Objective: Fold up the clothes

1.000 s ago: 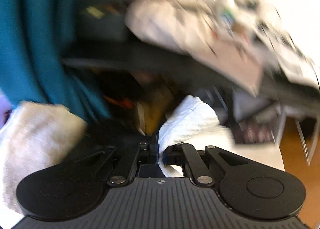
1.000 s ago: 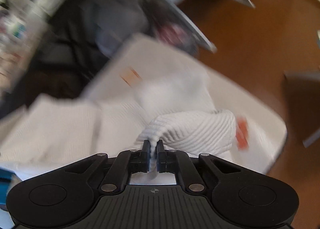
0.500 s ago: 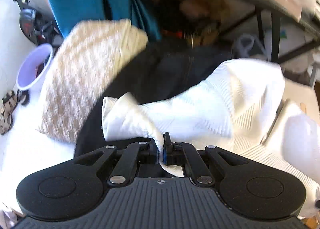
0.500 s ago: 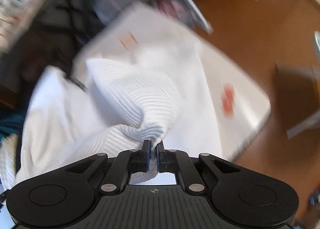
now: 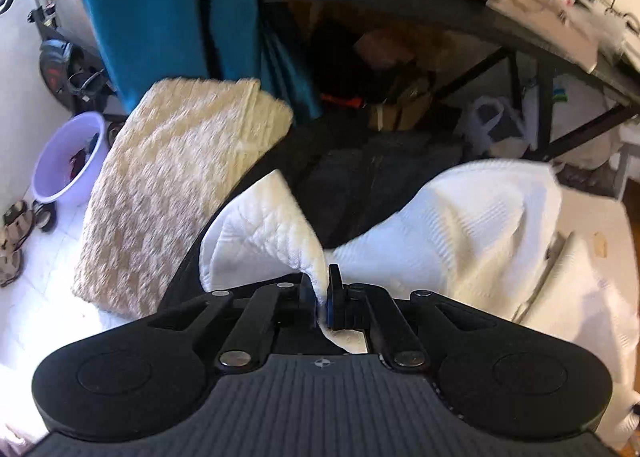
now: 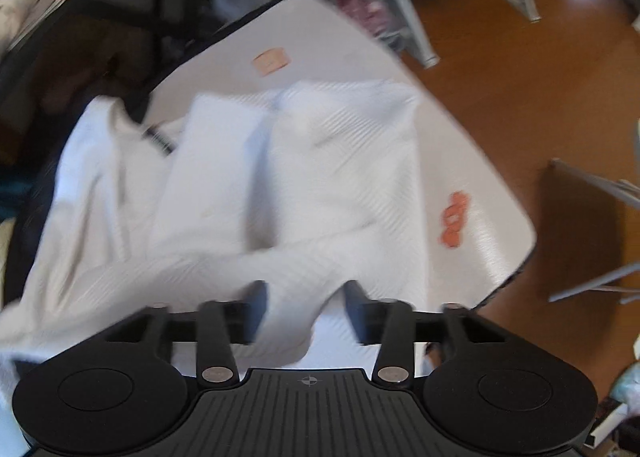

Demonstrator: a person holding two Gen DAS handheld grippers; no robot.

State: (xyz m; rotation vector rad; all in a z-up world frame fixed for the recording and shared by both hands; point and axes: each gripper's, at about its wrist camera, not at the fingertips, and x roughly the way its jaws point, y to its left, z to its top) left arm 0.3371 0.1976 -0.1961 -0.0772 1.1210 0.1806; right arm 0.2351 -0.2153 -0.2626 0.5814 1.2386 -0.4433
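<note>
Pinching a corner of the white garment [image 5: 460, 225], left gripper [image 5: 320, 289] is clamped tight; right gripper [image 6: 304, 309] is gaping wide, cloth lying loose between its fingers, garment bulk spreading ahead across the white table [image 6: 480, 185].

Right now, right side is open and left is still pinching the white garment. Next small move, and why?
Probably lower the left hand-held gripper and open it, so its pinched corner of the white garment drops onto the table. The right hand-held gripper is open with cloth lying loose between its fingers, and the fold already rests there.
</note>
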